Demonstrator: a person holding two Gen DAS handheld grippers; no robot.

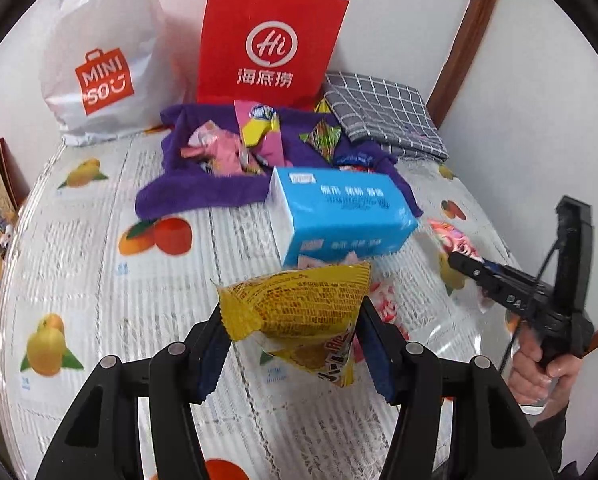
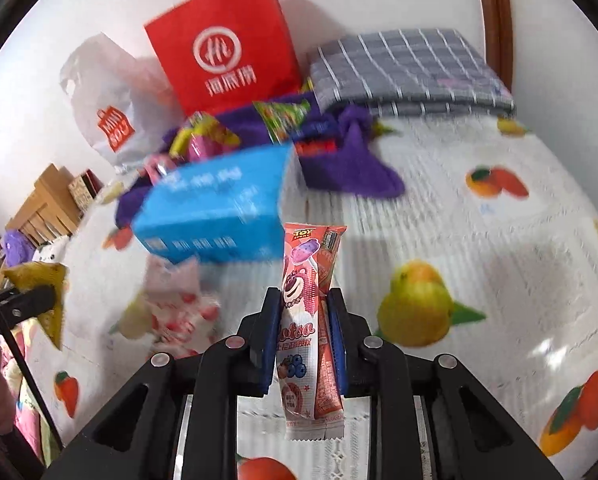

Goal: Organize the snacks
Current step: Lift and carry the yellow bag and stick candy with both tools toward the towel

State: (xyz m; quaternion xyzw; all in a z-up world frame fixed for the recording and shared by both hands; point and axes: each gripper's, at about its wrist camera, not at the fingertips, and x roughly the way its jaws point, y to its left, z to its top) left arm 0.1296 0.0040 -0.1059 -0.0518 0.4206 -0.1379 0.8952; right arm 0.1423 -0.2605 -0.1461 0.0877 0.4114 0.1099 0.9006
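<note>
My left gripper (image 1: 293, 322) is shut on a yellow snack packet (image 1: 299, 312) held above the tablecloth; the same packet (image 2: 47, 280) shows at the left edge of the right wrist view. My right gripper (image 2: 303, 306) is shut on a pink lollipop packet (image 2: 311, 316), held upright off the table. The right gripper (image 1: 463, 262) also appears at the right of the left wrist view, in a person's hand. A purple cloth (image 1: 203, 188) farther back holds several snacks (image 1: 235, 148). A pink-and-white packet (image 2: 171, 304) lies on the table.
A blue tissue box (image 1: 339, 212) stands mid-table in front of the cloth. A red paper bag (image 1: 267, 44), a white plastic bag (image 1: 99, 68) and a folded grey checked cloth (image 1: 383, 116) sit at the back by the wall. The fruit-print tablecloth (image 2: 479, 248) covers the table.
</note>
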